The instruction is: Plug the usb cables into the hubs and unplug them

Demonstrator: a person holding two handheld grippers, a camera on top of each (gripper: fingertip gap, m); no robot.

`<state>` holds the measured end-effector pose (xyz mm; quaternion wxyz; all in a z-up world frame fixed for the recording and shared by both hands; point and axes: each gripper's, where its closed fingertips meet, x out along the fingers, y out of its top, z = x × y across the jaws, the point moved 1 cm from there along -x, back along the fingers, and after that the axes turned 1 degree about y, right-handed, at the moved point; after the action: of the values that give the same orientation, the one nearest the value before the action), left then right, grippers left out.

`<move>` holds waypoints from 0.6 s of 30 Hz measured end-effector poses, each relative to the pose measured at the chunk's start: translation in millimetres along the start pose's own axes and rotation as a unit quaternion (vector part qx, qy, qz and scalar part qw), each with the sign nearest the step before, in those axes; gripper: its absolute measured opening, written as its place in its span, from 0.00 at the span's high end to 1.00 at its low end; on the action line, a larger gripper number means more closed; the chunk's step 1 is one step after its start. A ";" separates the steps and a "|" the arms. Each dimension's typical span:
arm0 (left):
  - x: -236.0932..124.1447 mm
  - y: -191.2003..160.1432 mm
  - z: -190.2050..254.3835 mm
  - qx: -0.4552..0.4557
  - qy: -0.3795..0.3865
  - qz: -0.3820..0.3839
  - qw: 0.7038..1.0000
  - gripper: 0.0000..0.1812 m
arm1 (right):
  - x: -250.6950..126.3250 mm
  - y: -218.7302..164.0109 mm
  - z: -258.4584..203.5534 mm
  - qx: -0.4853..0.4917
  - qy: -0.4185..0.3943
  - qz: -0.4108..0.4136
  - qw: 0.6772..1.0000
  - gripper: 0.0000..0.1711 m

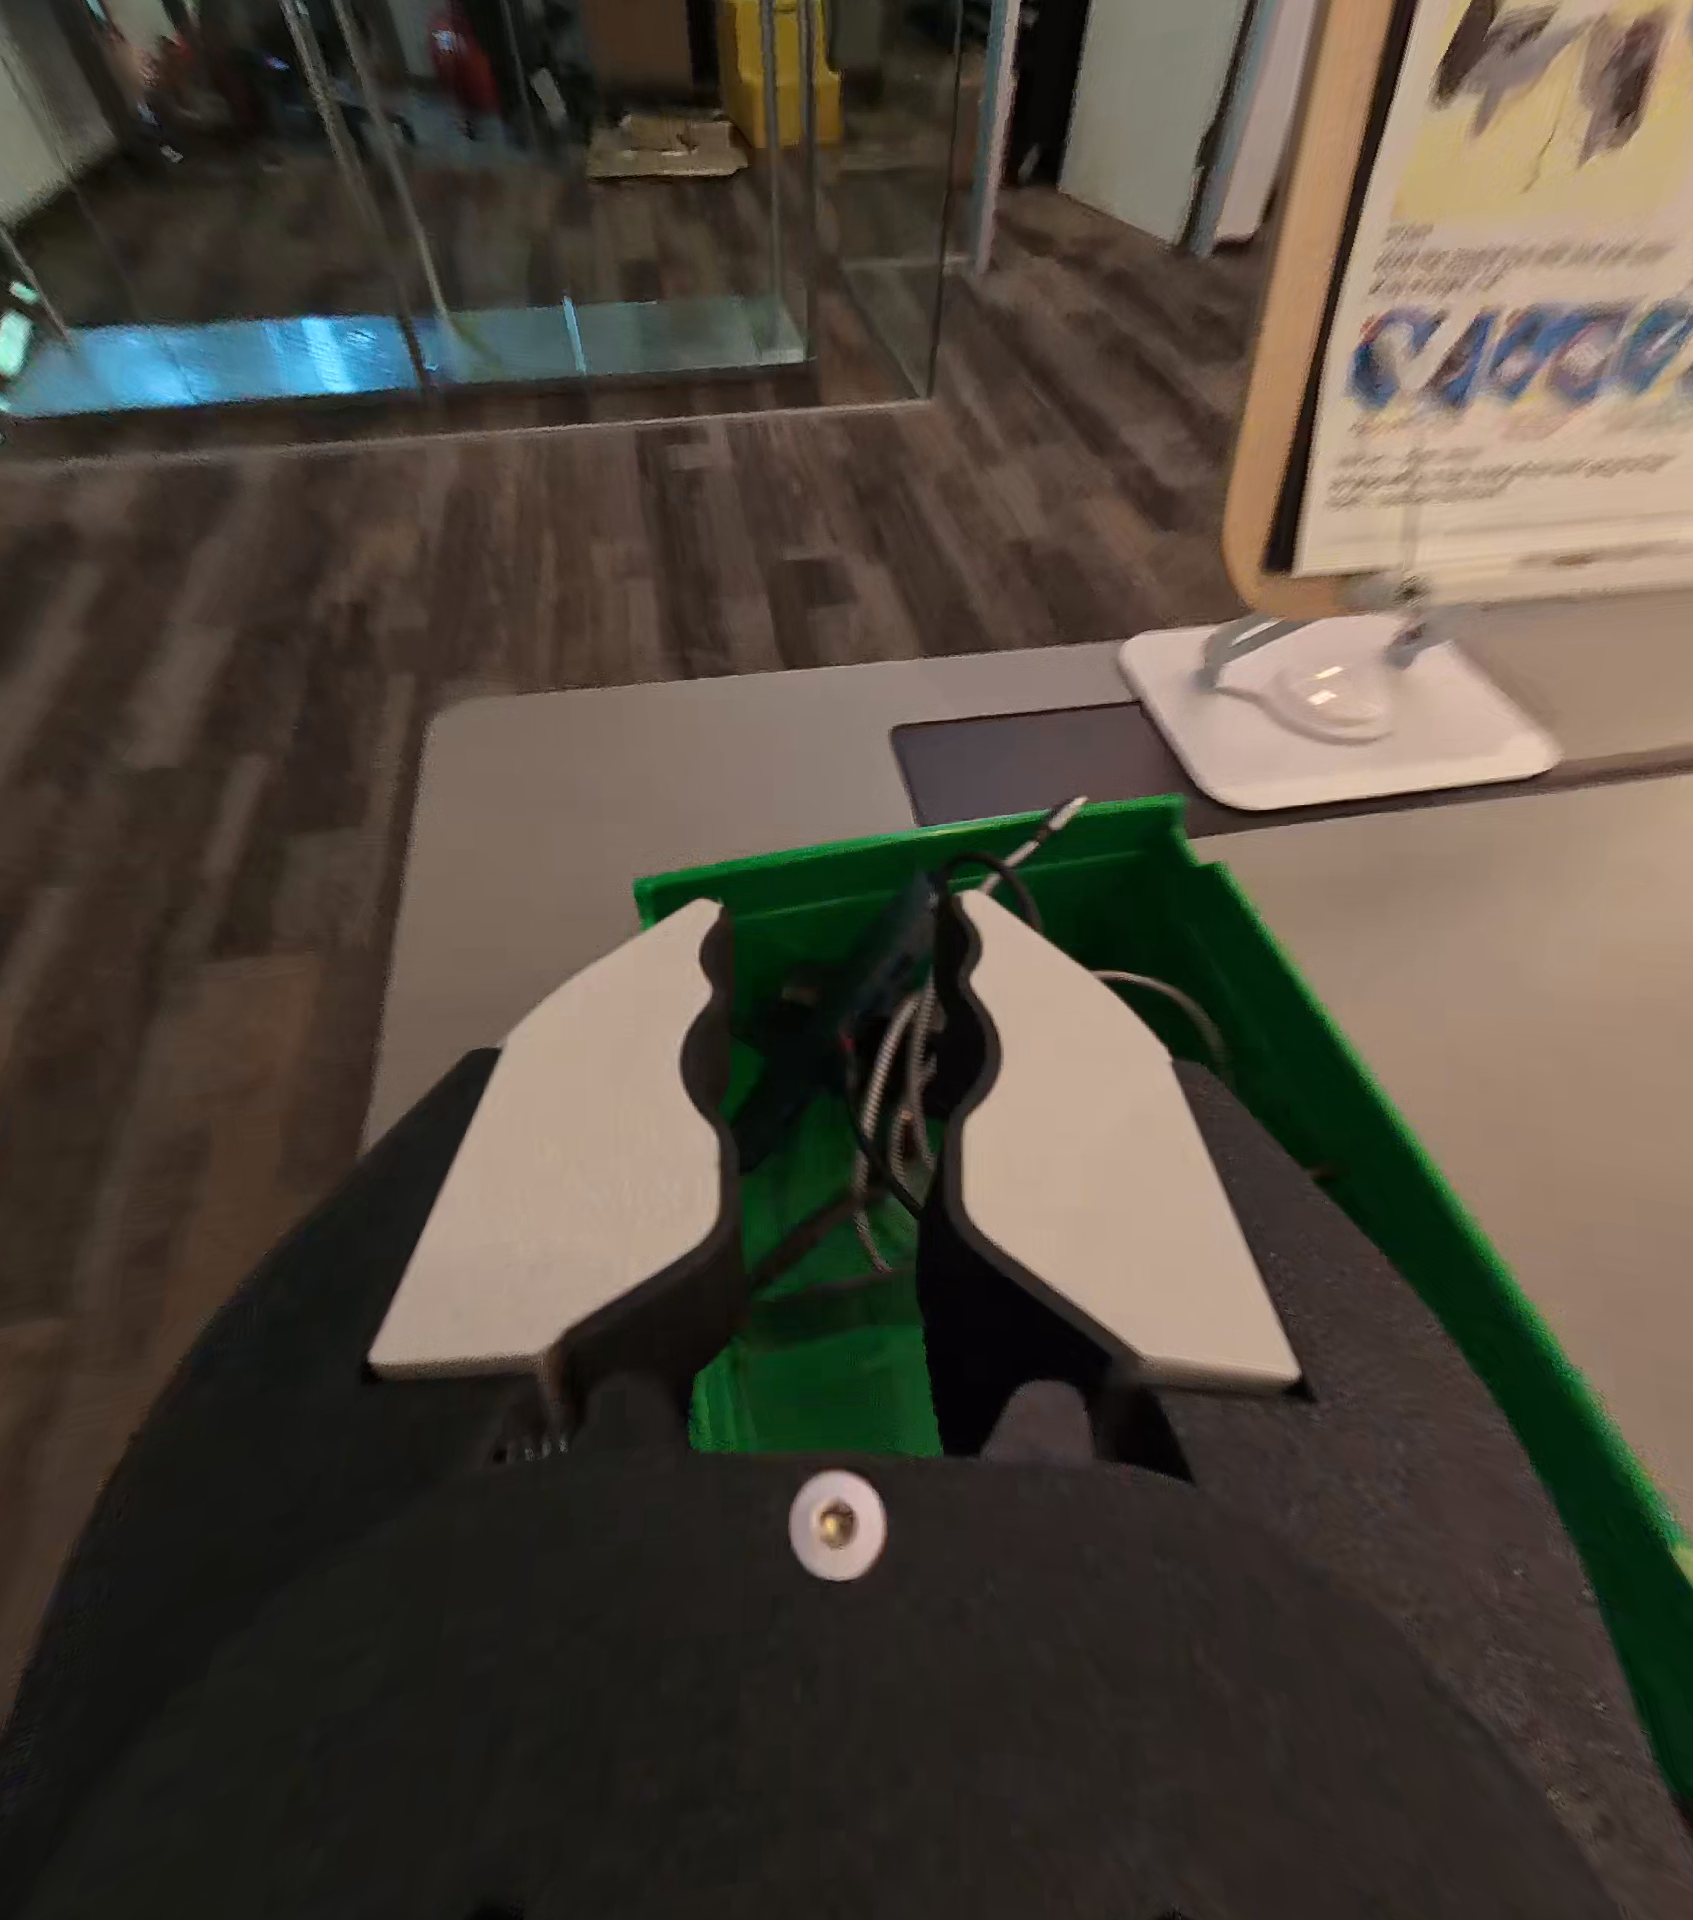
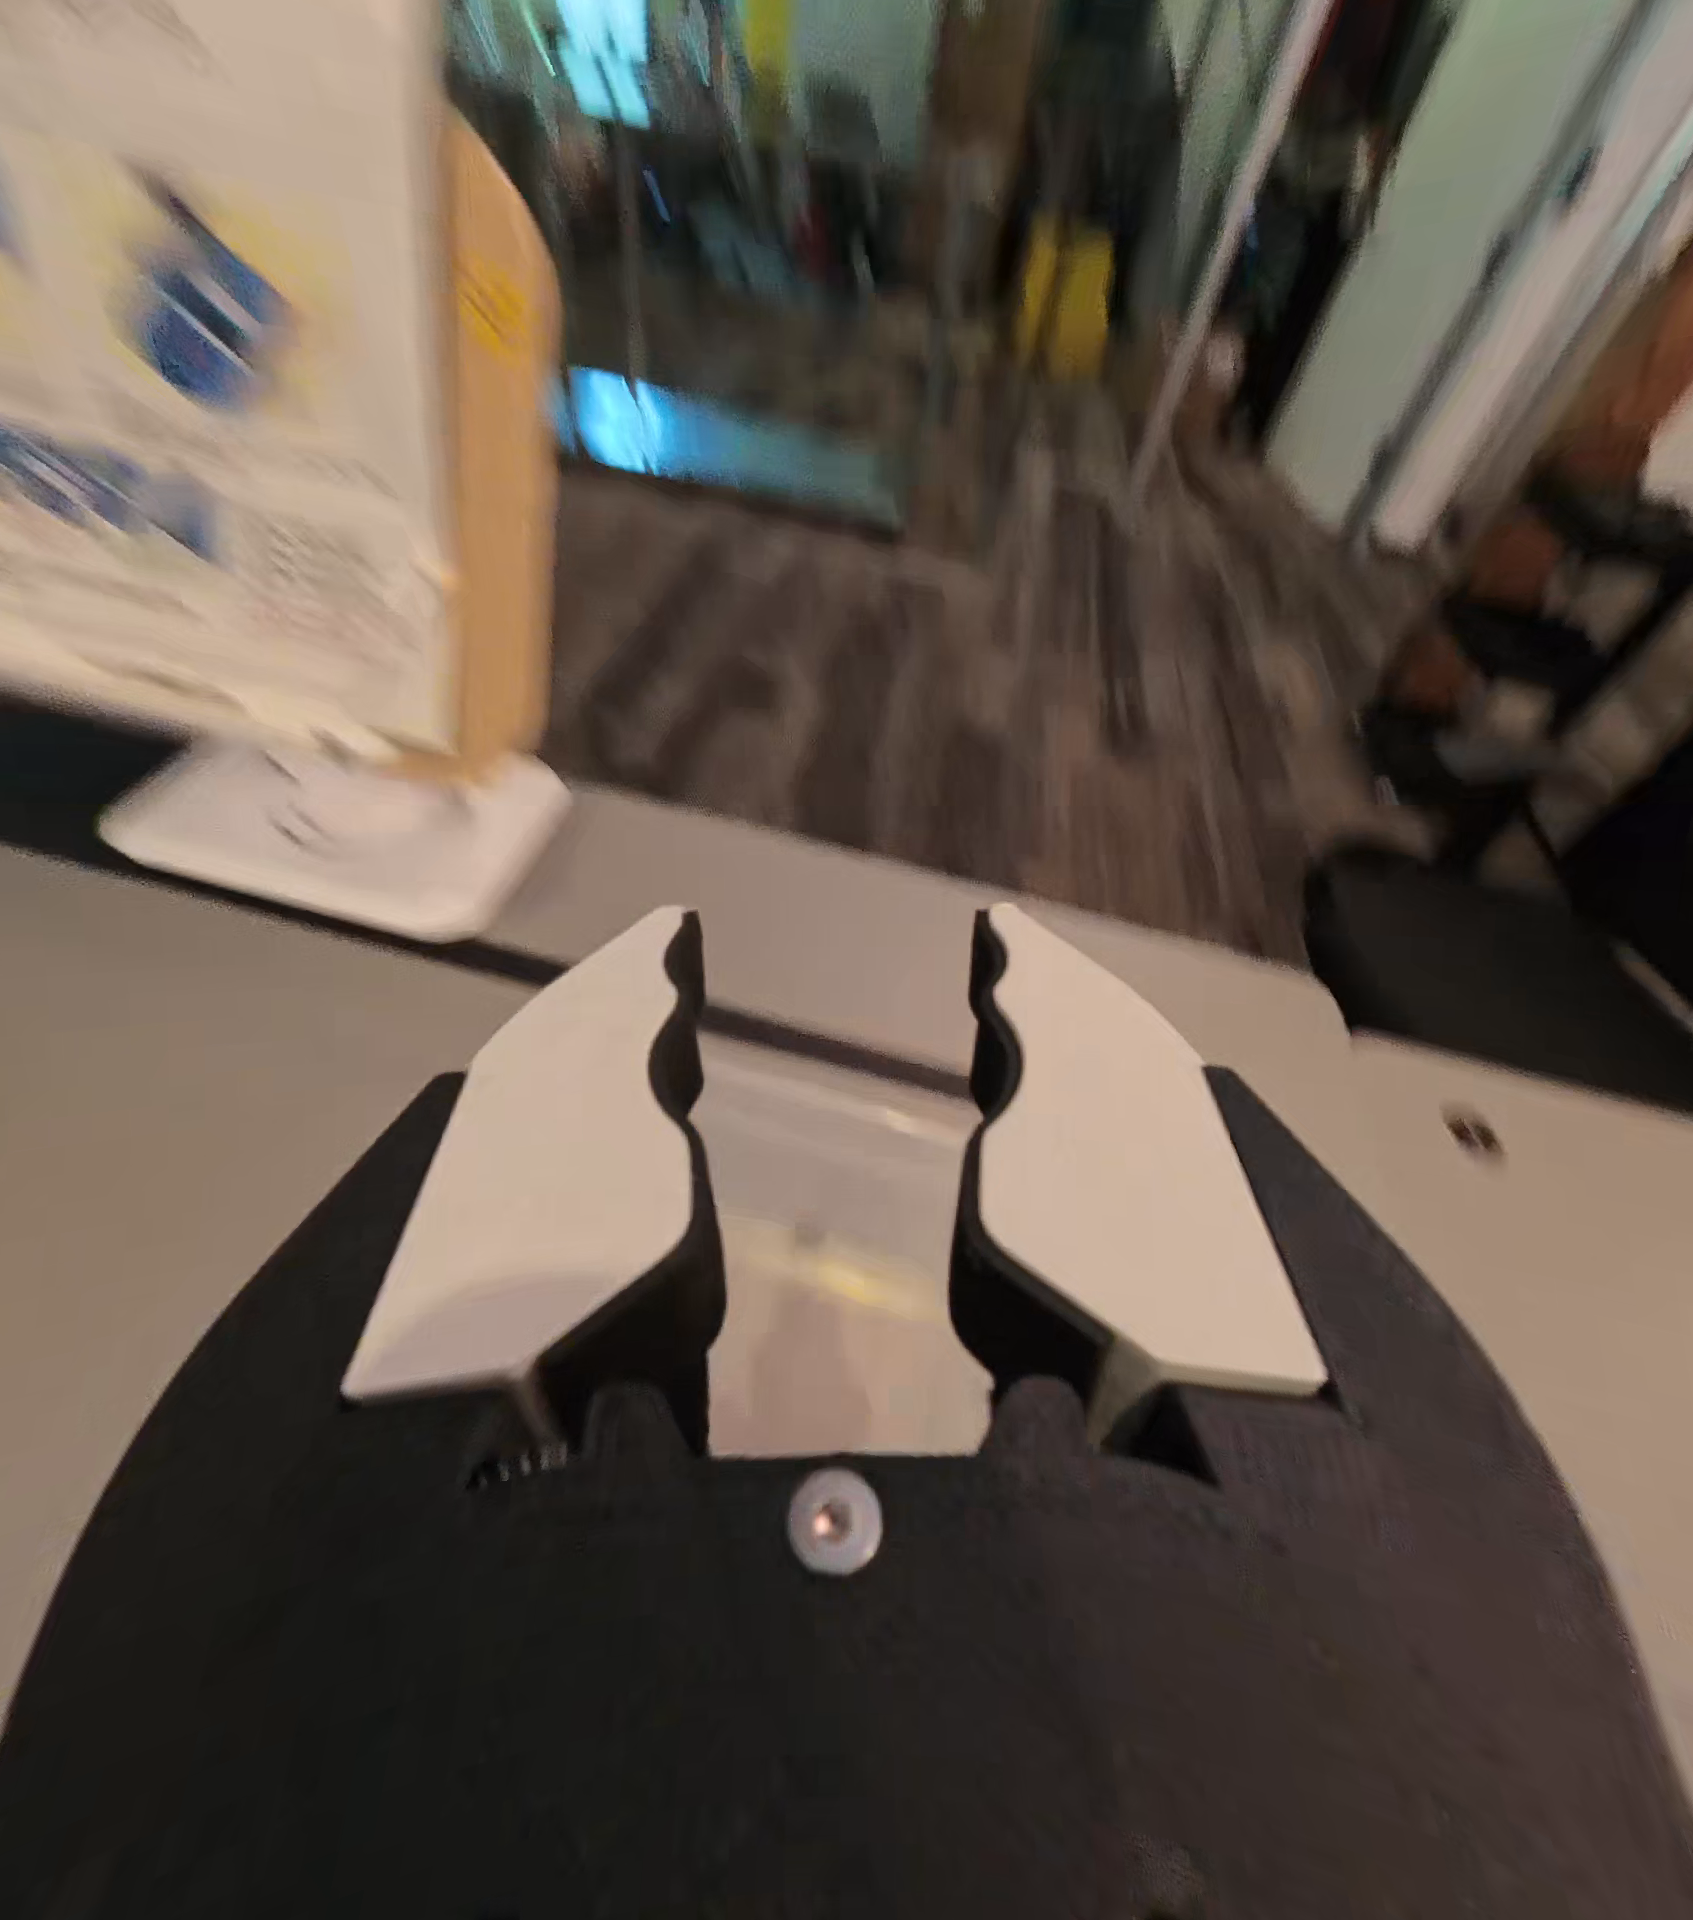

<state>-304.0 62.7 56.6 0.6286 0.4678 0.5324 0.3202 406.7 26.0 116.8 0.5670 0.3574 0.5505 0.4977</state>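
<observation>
Left wrist view: fingers (image 1: 837, 914) apart above cables (image 1: 899, 1049) in green bin (image 1: 1268, 997); right fingers (image 2: 837, 920) likewise apart; blurred poster (image 1: 1548, 312) unreadable.

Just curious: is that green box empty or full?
Not empty: the green bin holds tangled cables and a dark device, lying loose on its floor.

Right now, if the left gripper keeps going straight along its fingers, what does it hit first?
Probably the tangle of cables in the green bin. The left gripper is open and points down into the bin, with the cables showing between its fingers. Depth is unclear, so contact distance is uncertain.
</observation>
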 end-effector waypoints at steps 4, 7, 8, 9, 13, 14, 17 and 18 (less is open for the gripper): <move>51.5 -18.8 8.6 0.101 0.043 -0.070 0.991 0.73 | -23.6 51.3 -78.3 -0.013 0.080 0.120 0.989 0.73; 82.1 -30.1 34.8 0.125 0.006 -0.113 0.986 0.71 | -21.5 53.2 -120.1 -0.030 0.120 0.124 0.985 0.73; 88.7 -33.8 31.7 0.146 0.036 -0.128 0.980 0.74 | -18.8 51.6 -130.2 -0.039 0.128 0.123 0.983 0.74; 93.4 -38.2 28.9 0.166 0.060 -0.145 0.974 0.76 | -15.5 50.6 -138.9 -0.051 0.136 0.119 0.982 0.74; 98.6 -52.2 25.6 0.182 0.071 -0.187 0.963 0.77 | -6.7 43.5 -150.7 -0.097 0.133 0.097 0.982 0.74; 99.2 -53.5 26.7 0.179 0.062 -0.186 0.964 0.77 | -5.0 41.5 -150.3 -0.098 0.133 0.093 0.982 0.74; 105.3 -61.2 20.5 0.177 0.065 -0.195 0.963 0.77 | -1.6 35.7 -147.2 -0.090 0.140 0.078 0.983 0.74; 109.4 -63.7 20.8 0.177 0.060 -0.192 0.963 0.77 | -1.5 35.1 -146.1 -0.089 0.140 0.078 0.983 0.74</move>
<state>-265.1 133.3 -43.1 0.5522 0.4410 0.6970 0.1214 257.6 12.4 130.5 0.4733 0.2746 0.5482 0.6325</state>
